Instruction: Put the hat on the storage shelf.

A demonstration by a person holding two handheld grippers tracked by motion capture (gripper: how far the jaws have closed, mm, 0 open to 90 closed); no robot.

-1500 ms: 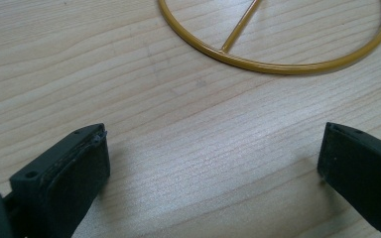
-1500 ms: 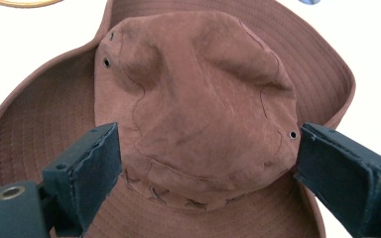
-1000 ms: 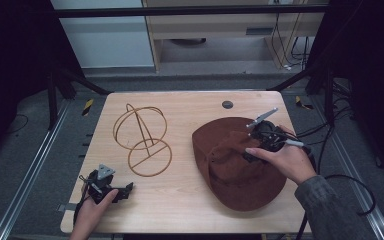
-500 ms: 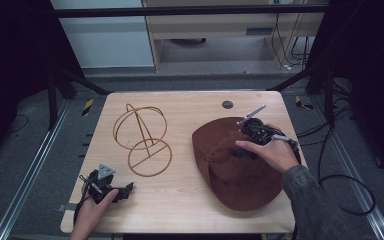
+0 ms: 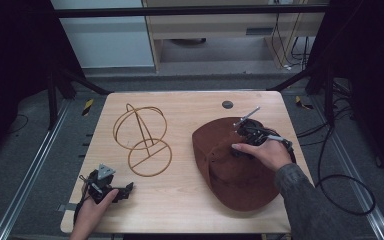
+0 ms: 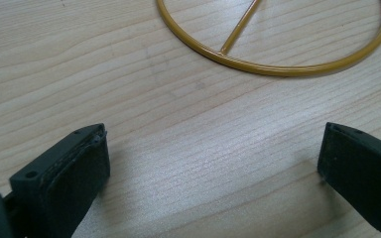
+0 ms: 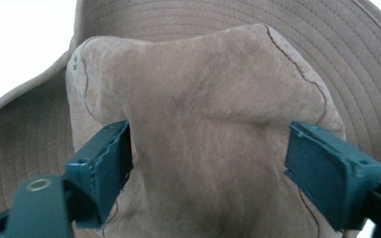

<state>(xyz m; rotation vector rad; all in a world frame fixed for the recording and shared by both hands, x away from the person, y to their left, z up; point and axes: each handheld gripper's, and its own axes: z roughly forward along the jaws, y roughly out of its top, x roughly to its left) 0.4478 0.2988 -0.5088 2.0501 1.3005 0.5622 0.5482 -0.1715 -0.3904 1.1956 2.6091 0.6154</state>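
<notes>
Now your right gripper (image 7: 206, 163) straddles the hat's (image 5: 240, 170) crown, jaws closing but not yet gripping, while your left gripper (image 6: 213, 163) rests wide open, empty.

Both tongs held low, jaws apart.
The left tongs (image 5: 111, 191) are rested near the person's edge, jaws spread wide; the right tongs (image 5: 240, 142) are angled downward from an outstretched forearm, their jaws just narrowed, pads not visibly pressing.

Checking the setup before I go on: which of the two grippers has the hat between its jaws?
The right gripper: its jaws, just closing, straddle the crown of the brown hat. The left gripper rests open on bare table.
</notes>
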